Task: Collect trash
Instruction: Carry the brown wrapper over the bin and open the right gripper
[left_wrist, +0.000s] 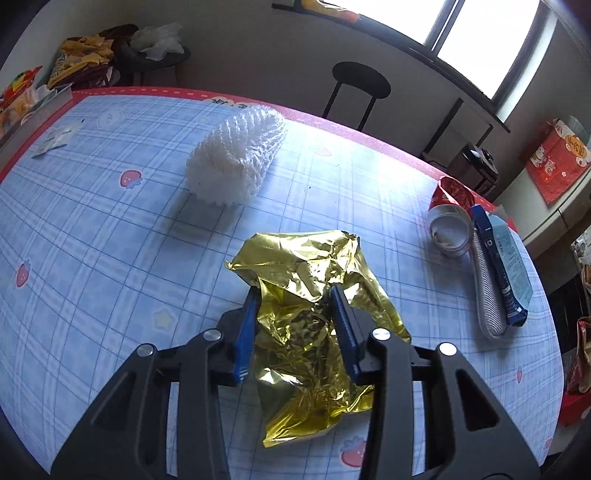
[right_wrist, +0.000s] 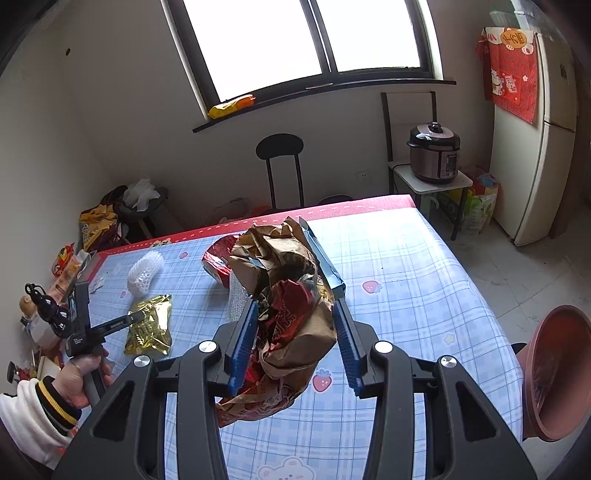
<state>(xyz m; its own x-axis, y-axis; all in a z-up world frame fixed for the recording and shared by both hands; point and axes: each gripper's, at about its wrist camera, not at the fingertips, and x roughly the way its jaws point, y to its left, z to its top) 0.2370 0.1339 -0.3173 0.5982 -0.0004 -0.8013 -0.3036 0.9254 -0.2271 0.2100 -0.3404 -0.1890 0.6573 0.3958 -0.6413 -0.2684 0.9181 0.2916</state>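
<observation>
A crumpled gold foil wrapper (left_wrist: 306, 310) lies on the blue checked tablecloth (left_wrist: 110, 240). My left gripper (left_wrist: 295, 295) reaches down over it, and its blue pads (left_wrist: 251, 314) press the foil from both sides. In the right wrist view the same gripper (right_wrist: 135, 316), held by a hand (right_wrist: 81, 373), meets the gold foil wrapper (right_wrist: 149, 328) at the table's left. My right gripper (right_wrist: 293, 310) is shut on a crumpled brown paper bag (right_wrist: 291, 332) with red wrapping in it, held above the table.
A white foam net (left_wrist: 236, 158) lies farther back. A red cup (left_wrist: 450, 218), a grey mesh piece (left_wrist: 487, 291) and a blue packet (left_wrist: 506, 266) lie at the right. A reddish-brown tub (right_wrist: 554, 369) stands past the table's right edge. A stool (right_wrist: 280, 147) stands behind.
</observation>
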